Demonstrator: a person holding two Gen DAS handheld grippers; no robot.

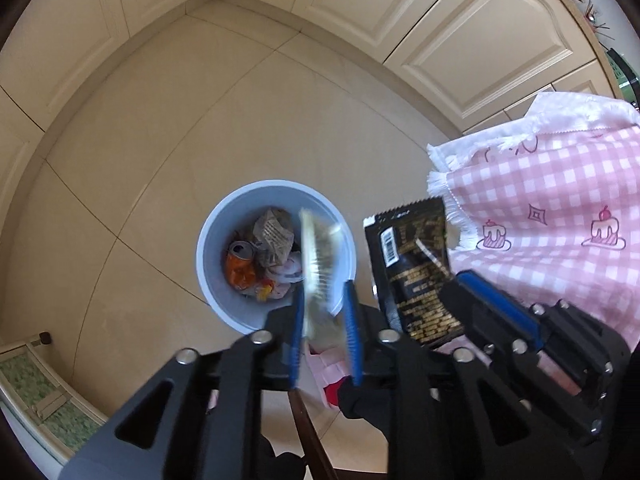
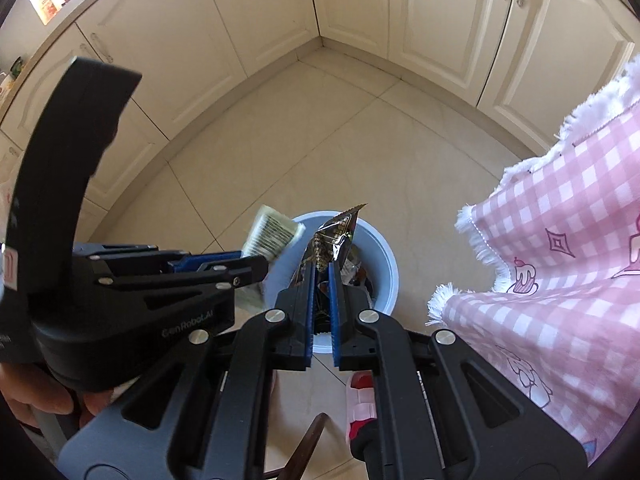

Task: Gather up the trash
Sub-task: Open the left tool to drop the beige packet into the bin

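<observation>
Both tongs hang over the blue trash bin (image 1: pixel 212 264): left tongs (image 1: pixel 324 300) spread around a blurred pale wrapper (image 1: pixel 320 260), right tongs (image 2: pixel 322 280) clamping a black-and-gold wrapper (image 2: pixel 334 232).

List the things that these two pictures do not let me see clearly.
- Pale wrapper: motion-blurred in the left wrist view, print unreadable.
- Black packet: lower part hidden between the right gripper fingers.
- Bin bottom: covered by trash, including the orange can.
- Countertop items: cut off at both views' edges.
</observation>
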